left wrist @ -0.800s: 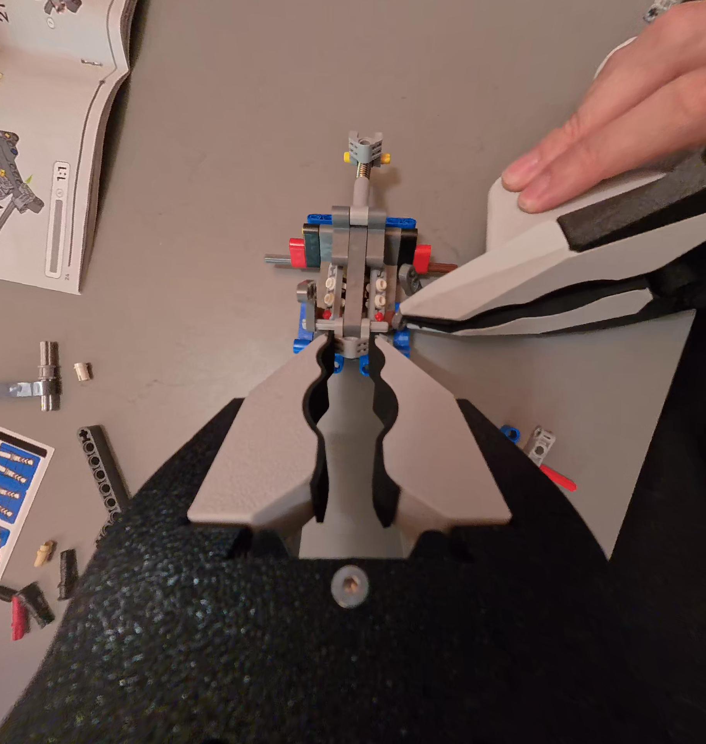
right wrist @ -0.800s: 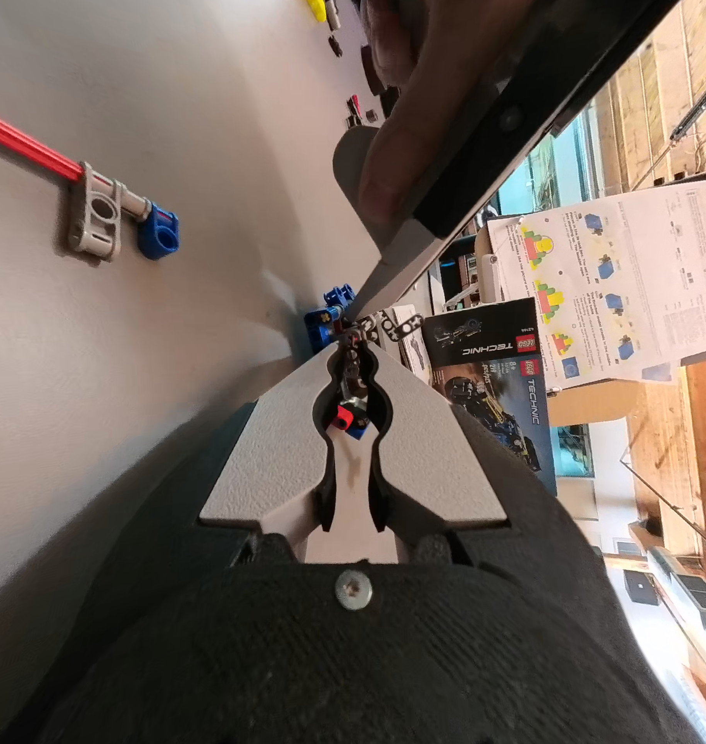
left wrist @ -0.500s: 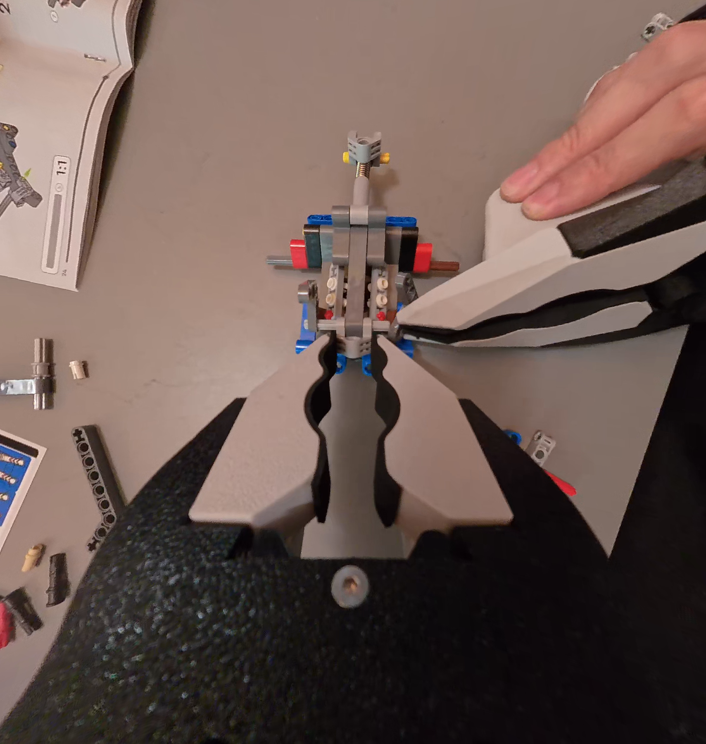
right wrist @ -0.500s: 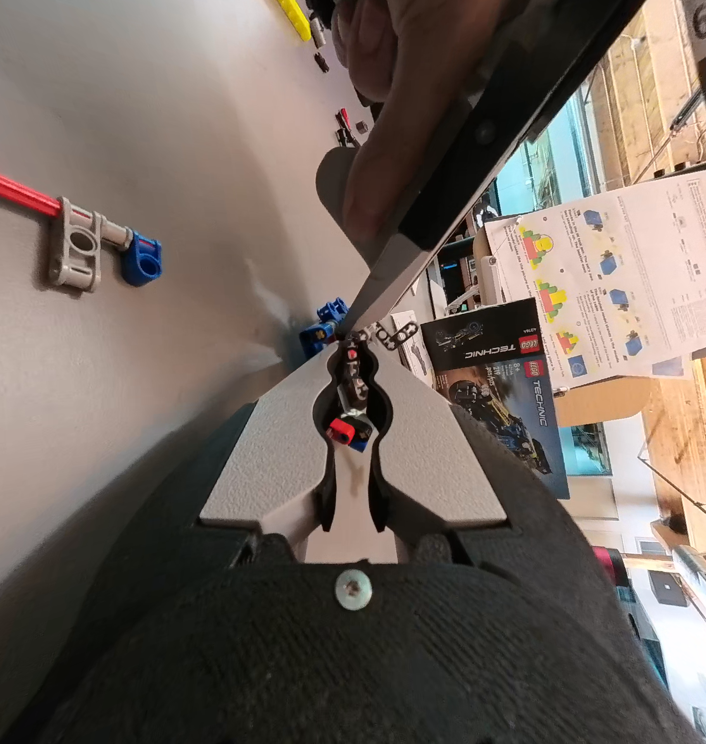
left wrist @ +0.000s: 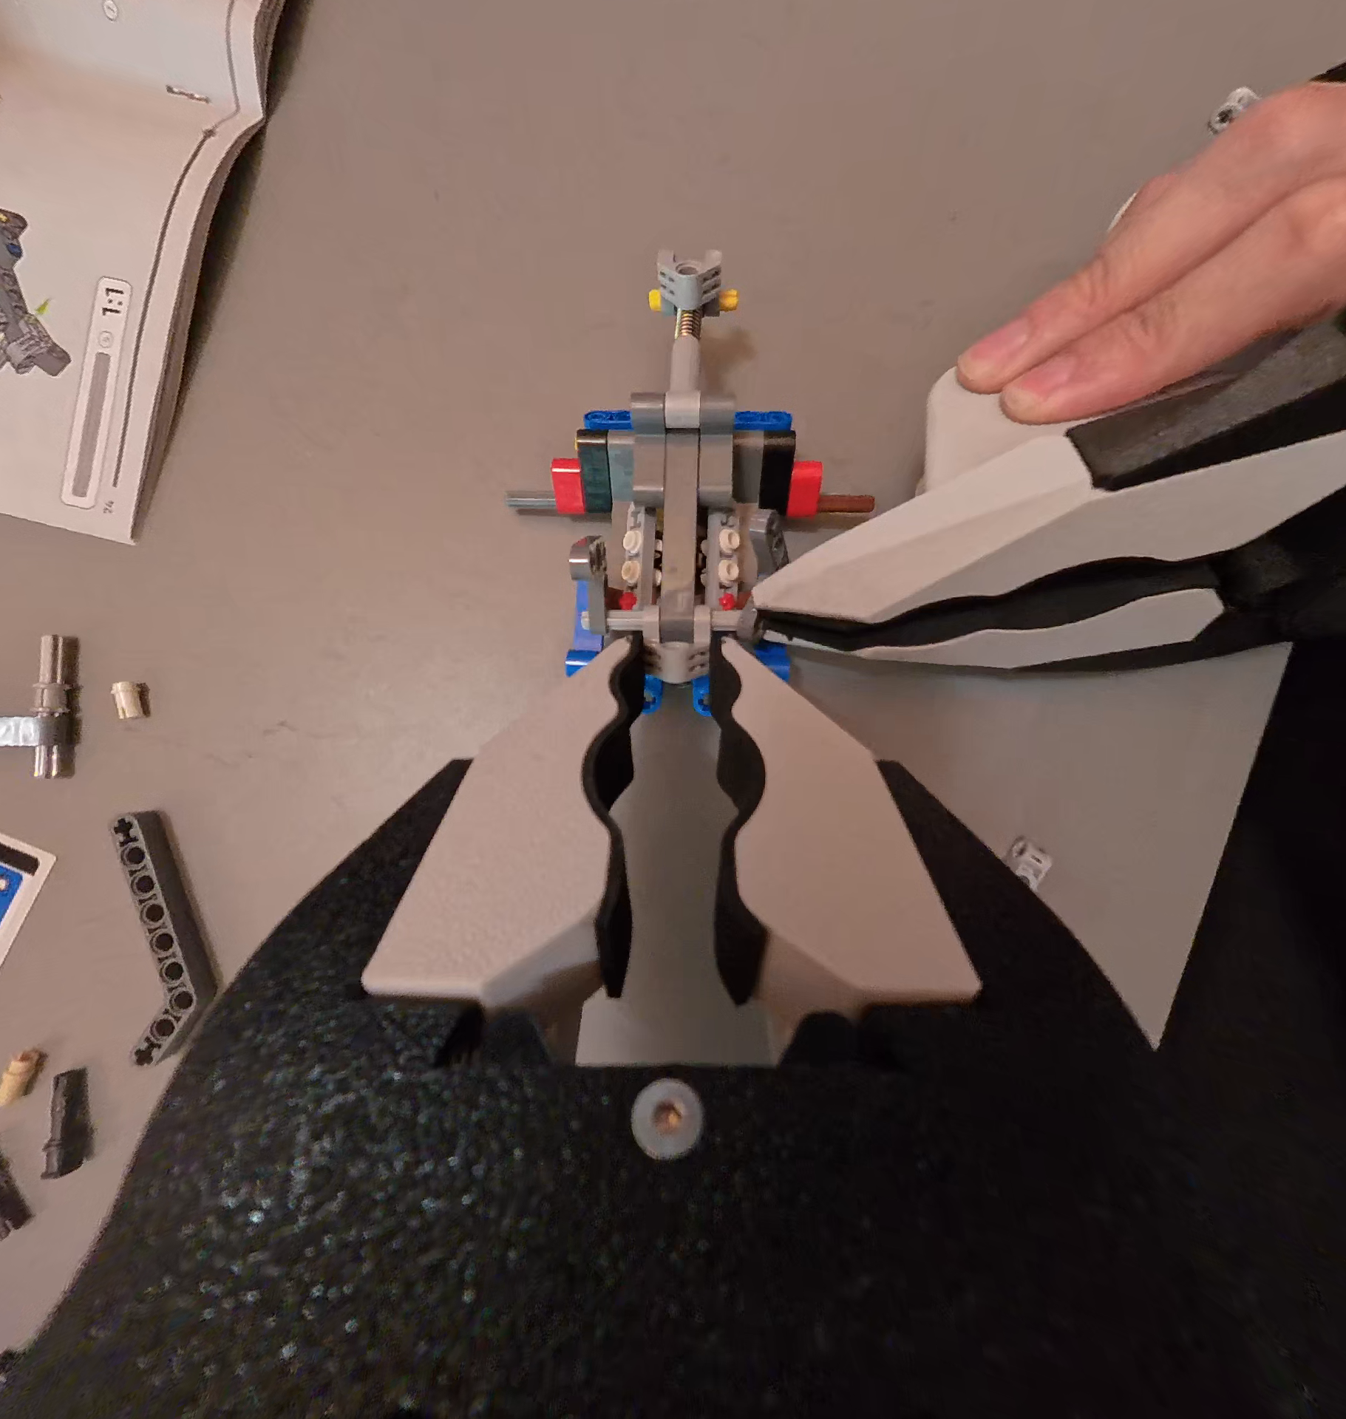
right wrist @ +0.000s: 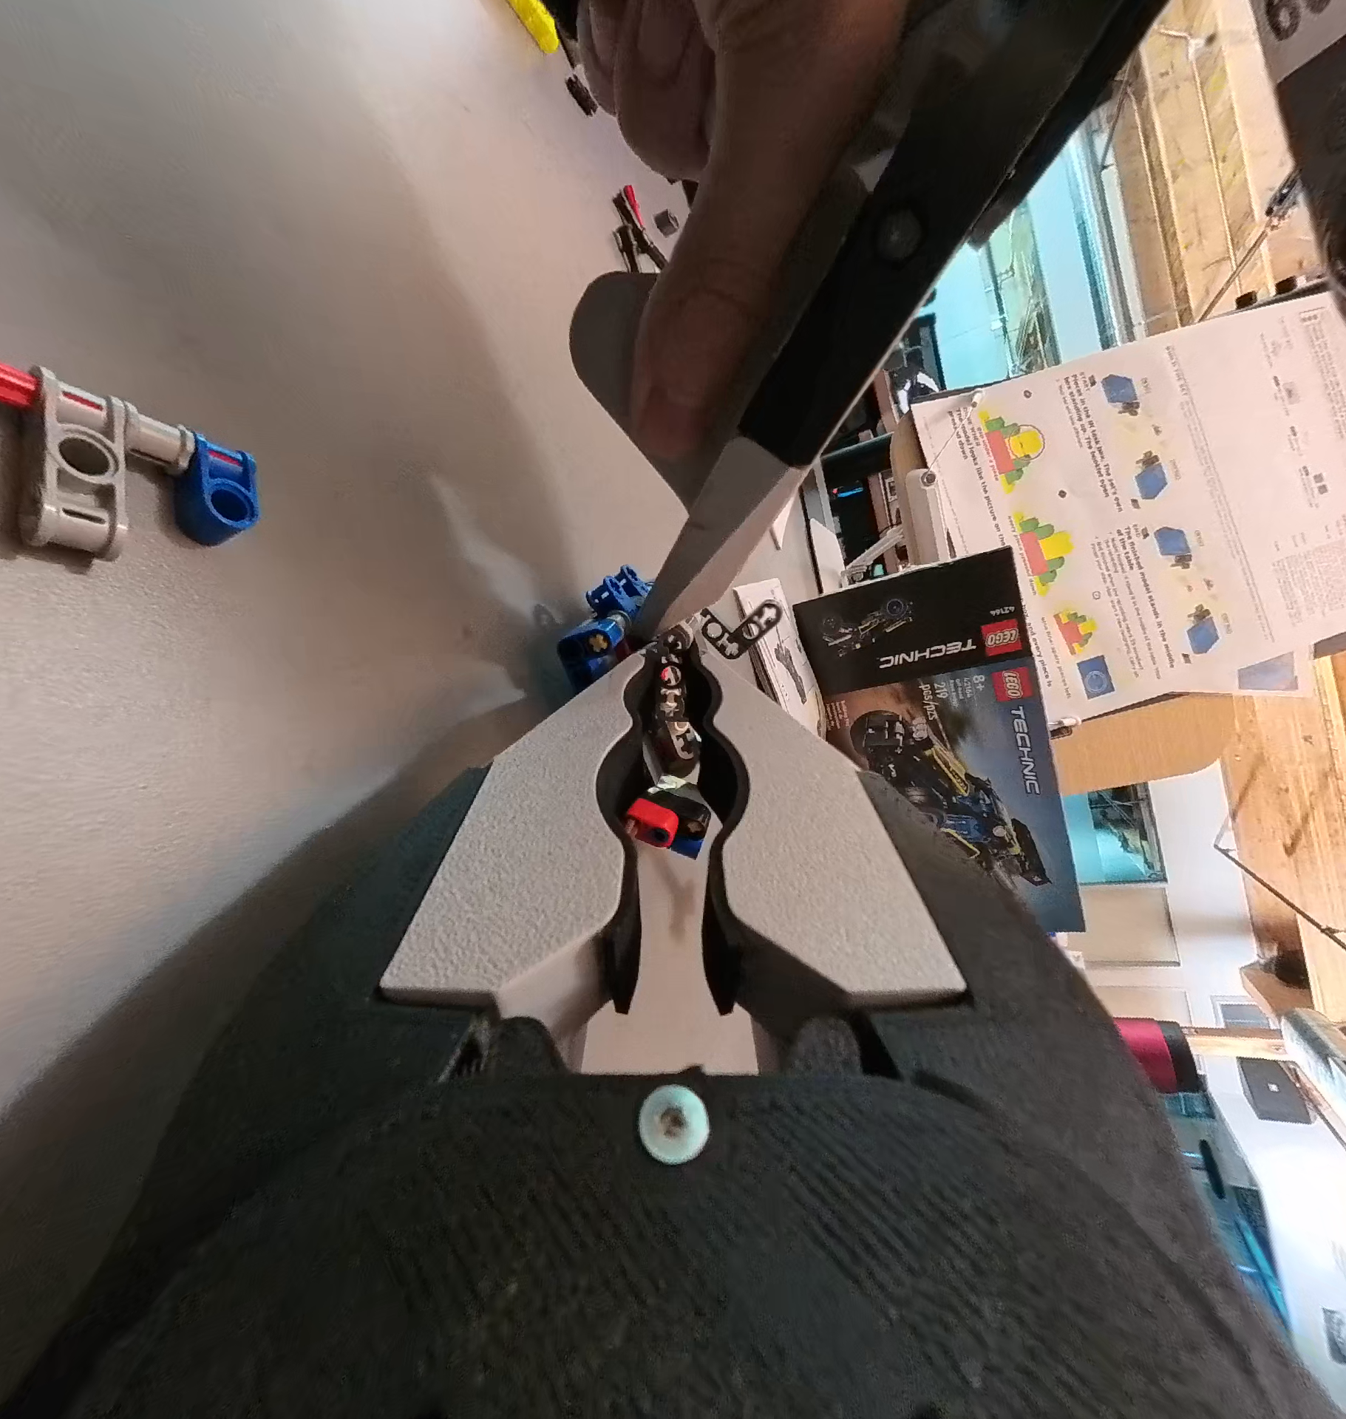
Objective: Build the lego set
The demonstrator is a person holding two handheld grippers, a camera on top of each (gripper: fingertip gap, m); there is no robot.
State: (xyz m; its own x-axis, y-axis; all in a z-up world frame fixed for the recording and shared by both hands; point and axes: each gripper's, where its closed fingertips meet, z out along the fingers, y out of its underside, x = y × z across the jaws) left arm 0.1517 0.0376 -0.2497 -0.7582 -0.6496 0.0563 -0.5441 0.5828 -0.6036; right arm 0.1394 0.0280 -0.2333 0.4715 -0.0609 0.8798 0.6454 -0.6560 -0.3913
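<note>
My brick-built model point(left wrist: 681, 537) sits mid-frame on the grey surface point(left wrist: 424, 192). My left gripper point(left wrist: 677, 660) clamps its grey rear block; my right gripper point(left wrist: 762, 620) pinches a small part at the cross-axle's end. Any twisting could snap pins loose or scatter pieces.

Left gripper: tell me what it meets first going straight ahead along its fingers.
The left gripper is already at the brick model; its fingers flank the model's grey near end, so that comes first.
</note>
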